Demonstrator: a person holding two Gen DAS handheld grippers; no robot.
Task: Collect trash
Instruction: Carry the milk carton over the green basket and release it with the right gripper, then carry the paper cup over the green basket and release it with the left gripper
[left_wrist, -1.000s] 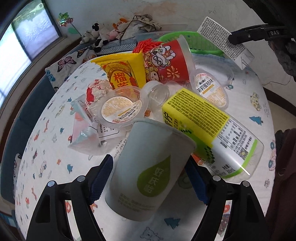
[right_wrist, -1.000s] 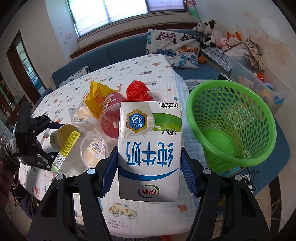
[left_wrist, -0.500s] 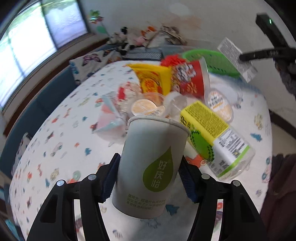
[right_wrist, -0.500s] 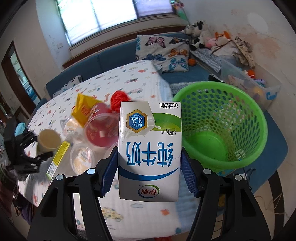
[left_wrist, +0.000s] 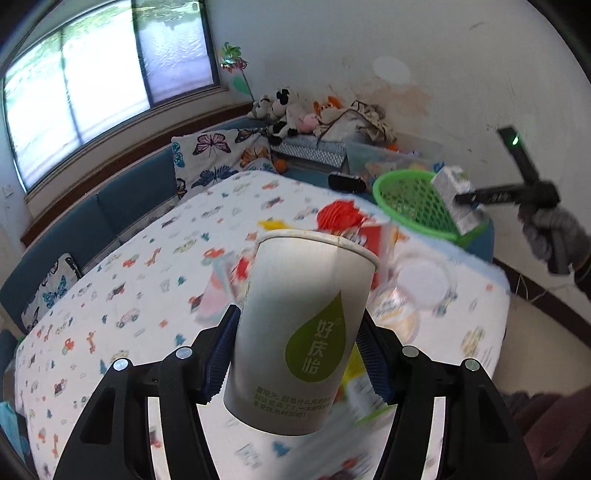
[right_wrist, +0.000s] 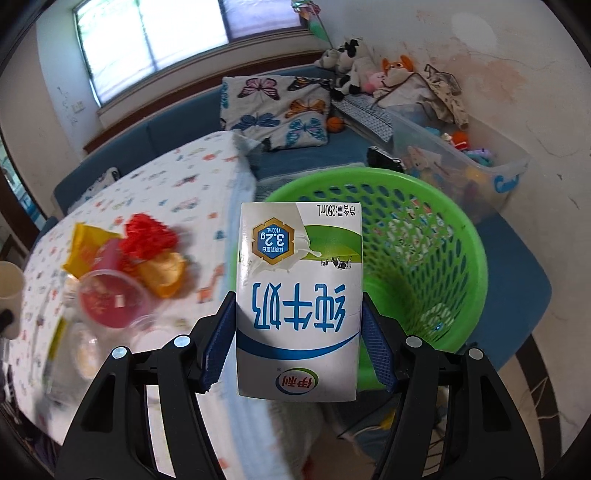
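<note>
My left gripper (left_wrist: 297, 350) is shut on a white paper cup (left_wrist: 299, 332) with a green drop logo, held above the table. My right gripper (right_wrist: 298, 350) is shut on a white and blue milk carton (right_wrist: 298, 299), held upside down in front of the green mesh basket (right_wrist: 424, 240). The basket stands past the table's edge and looks empty. In the left wrist view the basket (left_wrist: 413, 201) is far right, with the right gripper and carton (left_wrist: 452, 190) over its rim. Trash lies on the table: a red cup (right_wrist: 110, 302), a yellow packet (right_wrist: 83, 247), a red mesh ball (right_wrist: 146, 236).
The table (left_wrist: 147, 266) has a white cloth with small prints. A blue sofa (right_wrist: 177, 136) with a butterfly cushion runs behind it. A clear toy box (right_wrist: 465, 162) and plush toys (right_wrist: 354, 62) stand beyond the basket. Clear lidded tubs (left_wrist: 421, 284) lie near the table's right edge.
My left gripper has lifted the paper cup off the trash pile and tilted up. My right gripper has carried the milk carton closer to the green basket.
</note>
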